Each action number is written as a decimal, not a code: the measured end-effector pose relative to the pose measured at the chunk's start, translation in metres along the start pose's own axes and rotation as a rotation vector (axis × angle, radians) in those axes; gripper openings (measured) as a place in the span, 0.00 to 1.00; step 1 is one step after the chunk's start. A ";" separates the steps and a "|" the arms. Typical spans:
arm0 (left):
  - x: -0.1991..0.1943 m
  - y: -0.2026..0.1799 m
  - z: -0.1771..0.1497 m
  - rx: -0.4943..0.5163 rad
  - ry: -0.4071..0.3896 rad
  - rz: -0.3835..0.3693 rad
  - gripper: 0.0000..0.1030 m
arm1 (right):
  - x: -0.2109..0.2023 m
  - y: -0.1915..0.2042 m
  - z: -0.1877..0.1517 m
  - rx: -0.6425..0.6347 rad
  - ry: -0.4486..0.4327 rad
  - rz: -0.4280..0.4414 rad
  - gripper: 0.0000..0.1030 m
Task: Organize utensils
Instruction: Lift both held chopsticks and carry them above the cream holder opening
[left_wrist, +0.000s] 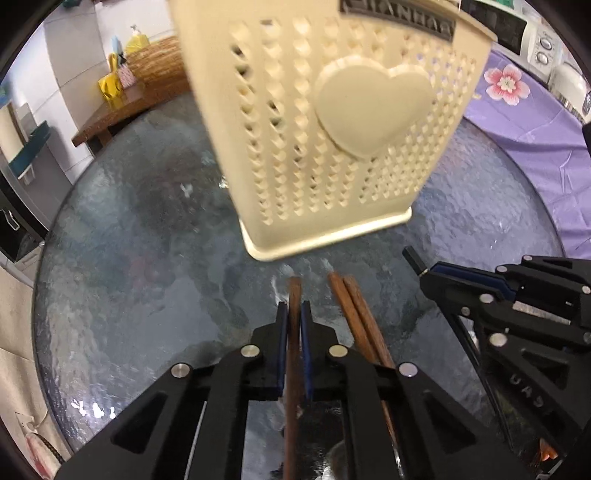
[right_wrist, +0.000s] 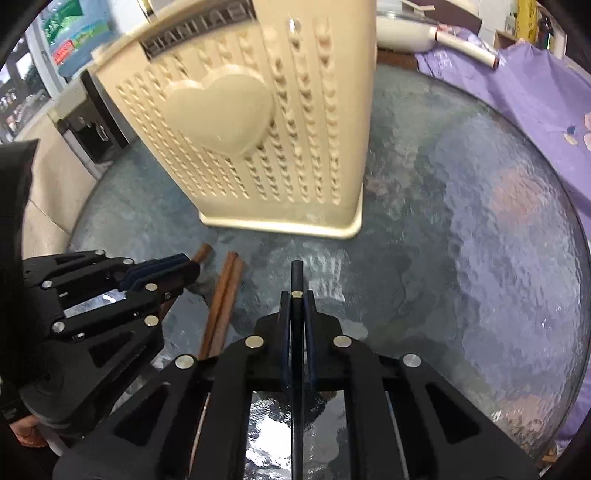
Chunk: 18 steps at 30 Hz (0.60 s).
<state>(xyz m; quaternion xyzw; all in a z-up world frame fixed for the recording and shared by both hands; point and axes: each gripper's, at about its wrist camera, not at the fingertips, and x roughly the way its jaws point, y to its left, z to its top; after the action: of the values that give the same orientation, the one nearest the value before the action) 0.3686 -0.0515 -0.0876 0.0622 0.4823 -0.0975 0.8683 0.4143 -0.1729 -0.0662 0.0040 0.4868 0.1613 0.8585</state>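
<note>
A round glass table (left_wrist: 129, 258) meets a purple flowered cloth (left_wrist: 524, 122), a microwave (left_wrist: 517, 29) behind it.

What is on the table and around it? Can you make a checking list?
Surface: round glass table.
Job's things: cream holder stands upright; two brown chopsticks lie in front of it.
Clutter: nothing seen.
Grippers: left hand-held gripper shut on a brown chopstick; right hand-held gripper shut on a black chopstick.
Cables: nothing seen.
Surroundings: purple flowered cloth, microwave, wooden bench.
</note>
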 end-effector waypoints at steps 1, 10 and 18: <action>-0.004 0.004 0.001 -0.005 -0.015 -0.003 0.07 | -0.004 -0.001 0.001 0.000 -0.018 0.012 0.08; -0.072 0.018 0.021 -0.057 -0.213 -0.068 0.07 | -0.068 -0.003 0.018 -0.030 -0.220 0.109 0.08; -0.144 0.016 0.023 -0.055 -0.384 -0.104 0.07 | -0.145 -0.006 0.017 -0.041 -0.379 0.249 0.08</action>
<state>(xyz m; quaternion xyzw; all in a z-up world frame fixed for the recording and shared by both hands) 0.3175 -0.0246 0.0473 -0.0063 0.3131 -0.1389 0.9395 0.3609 -0.2166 0.0627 0.0767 0.3090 0.2720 0.9081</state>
